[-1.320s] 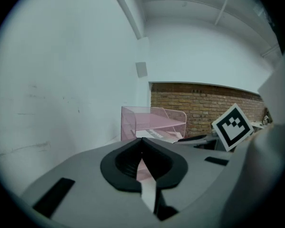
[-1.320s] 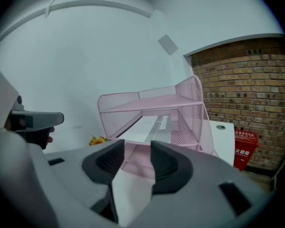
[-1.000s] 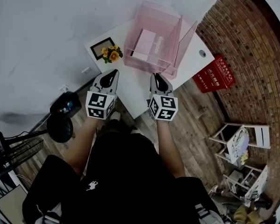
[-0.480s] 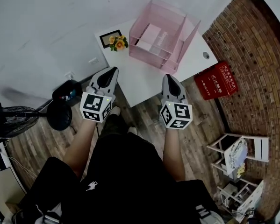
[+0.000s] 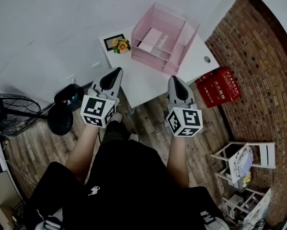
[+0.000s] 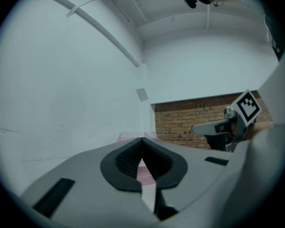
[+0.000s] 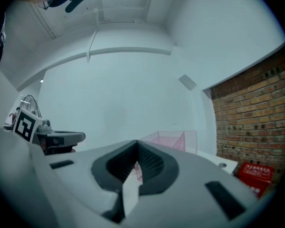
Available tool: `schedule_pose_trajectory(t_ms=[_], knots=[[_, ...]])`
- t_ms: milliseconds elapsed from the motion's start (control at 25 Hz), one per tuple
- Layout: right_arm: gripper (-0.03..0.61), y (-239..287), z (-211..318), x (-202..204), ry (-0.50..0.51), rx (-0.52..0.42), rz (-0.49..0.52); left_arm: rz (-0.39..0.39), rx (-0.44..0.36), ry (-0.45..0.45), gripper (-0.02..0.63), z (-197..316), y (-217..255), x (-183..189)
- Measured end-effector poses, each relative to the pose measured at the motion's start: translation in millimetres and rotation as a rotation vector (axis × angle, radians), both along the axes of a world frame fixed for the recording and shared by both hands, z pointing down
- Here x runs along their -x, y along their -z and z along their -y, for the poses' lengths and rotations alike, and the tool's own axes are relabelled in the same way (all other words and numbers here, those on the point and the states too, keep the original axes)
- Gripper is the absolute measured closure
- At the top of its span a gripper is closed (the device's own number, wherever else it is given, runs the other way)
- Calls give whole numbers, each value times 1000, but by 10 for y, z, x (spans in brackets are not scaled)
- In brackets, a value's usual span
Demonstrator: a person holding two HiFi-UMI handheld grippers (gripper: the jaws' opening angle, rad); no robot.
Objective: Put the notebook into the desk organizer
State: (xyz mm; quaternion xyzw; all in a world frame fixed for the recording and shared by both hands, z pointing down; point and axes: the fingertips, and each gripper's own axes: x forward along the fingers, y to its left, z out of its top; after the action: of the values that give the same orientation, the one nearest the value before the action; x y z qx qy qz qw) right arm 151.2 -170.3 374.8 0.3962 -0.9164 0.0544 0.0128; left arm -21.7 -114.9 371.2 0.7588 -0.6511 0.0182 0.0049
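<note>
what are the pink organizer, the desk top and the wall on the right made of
The desk organizer looks like clear pink acrylic or plastic: its tinted walls are see-through. The desk top is smooth matte white, probably laminate or painted board; the exact material is unclear. The right wall is exposed reddish brick with visible mortar joints.

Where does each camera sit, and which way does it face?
Head view: on the head, facing steeply down at desk, organizer, left gripper, right gripper, forearms, lap.
Left gripper view: on that gripper, level along its shut jaws; right gripper at right.
Right gripper view: likewise; left gripper at left.
All share the organizer.
</note>
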Motion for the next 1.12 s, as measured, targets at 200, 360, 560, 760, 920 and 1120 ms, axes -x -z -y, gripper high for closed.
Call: schedule_pose_trajectory(t_ms=[200,360,560,760,920,1120], knots=[[575,-76,-86,-67,-6,23,11,-10,11,1,611,-65,-49,-31],[575,-84,-113,-98,-10,25,10,-9,10,-9,611,-68,-38,-80],[575,-28,-80,-111,-11,23,31,3,10,-11,611,-39,-18,-102],[575,-70,-47,-75,-10,31,32,10,12,-8,611,-21,-35,-80],[575,-95,-17,-50,-11,33,26,13,18,-7,611,10,-59,-67],[575,-120,54,-43,-17,29,19,11,27,-6,611,92,-124,-46]])
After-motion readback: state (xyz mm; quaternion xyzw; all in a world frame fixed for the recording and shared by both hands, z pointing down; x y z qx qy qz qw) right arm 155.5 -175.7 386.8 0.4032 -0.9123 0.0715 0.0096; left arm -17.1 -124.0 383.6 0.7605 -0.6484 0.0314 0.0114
